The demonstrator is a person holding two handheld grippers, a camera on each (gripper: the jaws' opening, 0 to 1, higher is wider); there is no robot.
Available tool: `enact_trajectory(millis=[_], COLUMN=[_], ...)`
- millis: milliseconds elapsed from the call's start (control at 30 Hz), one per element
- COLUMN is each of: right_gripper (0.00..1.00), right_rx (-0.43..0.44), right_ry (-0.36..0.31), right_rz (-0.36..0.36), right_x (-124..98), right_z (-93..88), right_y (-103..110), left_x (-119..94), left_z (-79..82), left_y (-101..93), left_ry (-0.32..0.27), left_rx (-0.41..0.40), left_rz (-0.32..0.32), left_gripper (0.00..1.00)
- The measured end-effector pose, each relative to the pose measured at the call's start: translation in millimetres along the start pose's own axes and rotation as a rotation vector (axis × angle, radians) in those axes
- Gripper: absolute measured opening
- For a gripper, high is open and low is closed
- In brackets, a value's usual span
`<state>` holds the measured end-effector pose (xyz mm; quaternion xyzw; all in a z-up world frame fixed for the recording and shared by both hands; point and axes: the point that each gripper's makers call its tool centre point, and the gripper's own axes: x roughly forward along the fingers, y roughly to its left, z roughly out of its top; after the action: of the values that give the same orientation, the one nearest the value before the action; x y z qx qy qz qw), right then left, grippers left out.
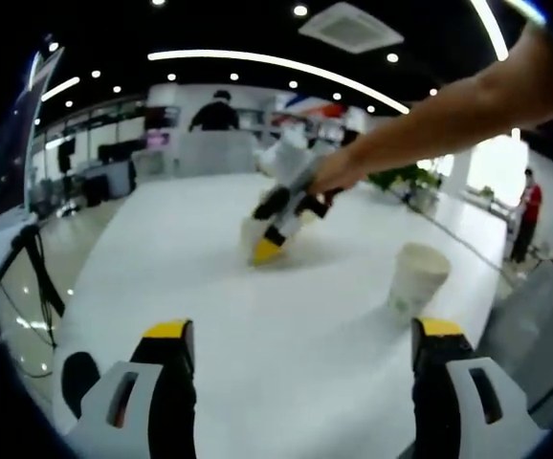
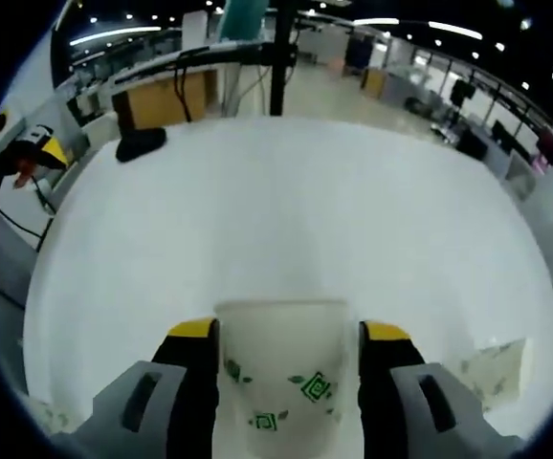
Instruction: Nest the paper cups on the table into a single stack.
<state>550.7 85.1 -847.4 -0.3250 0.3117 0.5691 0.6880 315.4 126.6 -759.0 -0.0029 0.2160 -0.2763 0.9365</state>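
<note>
In the right gripper view I see my right gripper [image 2: 288,335] with a paper cup [image 2: 281,382] between its jaws. The cup stands upright with its rim at the top and has small green marks on its side. Its bottom is cut off by the edge of the view. Both yellow-tipped jaws sit right against its sides, so I am holding it. Ahead of the jaws lies the wide white tabletop [image 2: 286,210]. At its far end, to the left, lies a dark flat thing [image 2: 141,143] that I cannot make out. Behind it stands a dark pole [image 2: 278,57].

In the left gripper view my left gripper [image 1: 300,335] has its jaws spread wide apart with nothing between them. Just past the right jaw stands a second paper cup [image 1: 416,279], mouth down on the tabletop. Further ahead I see the right gripper from the other side, tilted down, with a person's hand [image 1: 339,172] holding it and a bare arm [image 1: 449,105] reaching in from the upper right. The cup it holds is mostly hidden there.

The room is a big office with round lights and a long curved light in the ceiling. A person in dark clothes [image 1: 214,115] stands far behind the tabletop, and a person in red [image 1: 527,215] stands off to the right. A plant [image 1: 406,177] is there too.
</note>
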Motion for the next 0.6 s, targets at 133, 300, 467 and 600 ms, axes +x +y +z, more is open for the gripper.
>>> enact_trajectory(millis=[133,300,467,600], right_gripper=[0.46,0.45,0.45,0.43], right_rx=[0.003,0.033,0.057,0.096], right_ry=[0.001,-0.037,-0.082,-0.127], right_rz=[-0.013,-0.033,-0.054,-0.072], right_x=[-2,-7,-14,-23], right_z=[-0.4,7.9,18.8,29.7], right_y=[-2,-9,-15,-16], left_x=[3,6,8,8], left_z=[-0.1,4.4,7.2,9.2], left_y=[0.5,0.1,-0.9,-1.9], left_ry=[0.002,-0.010,-0.014,-0.017], left_rx=[-0.002,-0.013,-0.007,0.000], left_rz=[-0.003,-0.008,-0.013,-0.016], left_gripper=[0.91,0.91,0.91,0.91])
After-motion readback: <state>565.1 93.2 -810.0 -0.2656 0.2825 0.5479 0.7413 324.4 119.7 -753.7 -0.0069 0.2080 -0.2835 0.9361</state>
